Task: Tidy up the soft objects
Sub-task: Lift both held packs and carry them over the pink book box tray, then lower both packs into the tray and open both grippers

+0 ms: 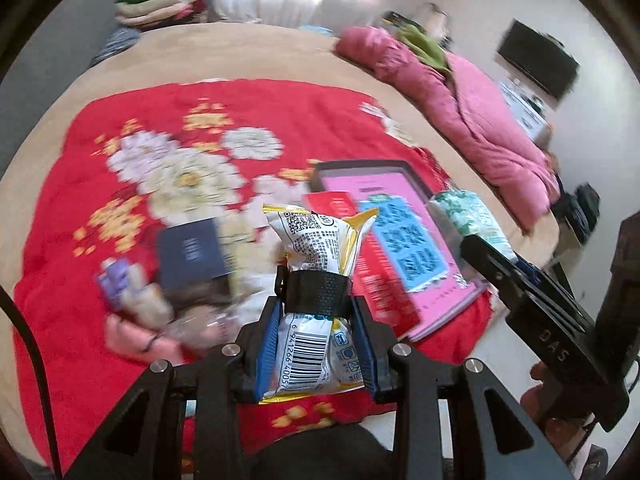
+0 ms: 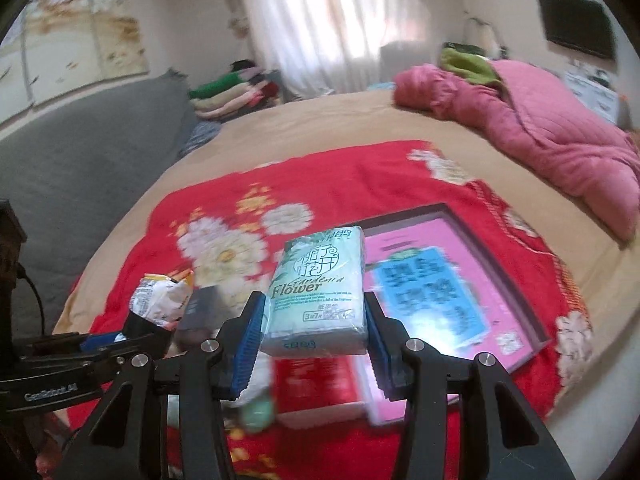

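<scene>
Squeezing snack bag (image 1: 316, 240), left gripper (image 1: 316, 292) jaws nearly together; right gripper (image 2: 316, 312) jaws clamped on tissue pack (image 2: 320, 288).

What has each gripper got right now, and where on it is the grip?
Left gripper pinches the yellow-and-white snack bag around its middle, cinching it. Right gripper clamps the green Gardenia Flower tissue pack by the lower part of its two long sides.

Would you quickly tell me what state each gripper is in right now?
Left gripper: shut on the crinkled white-and-yellow snack packet.
Right gripper: shut on the soft pale-green plastic-wrapped tissue pack.
</scene>
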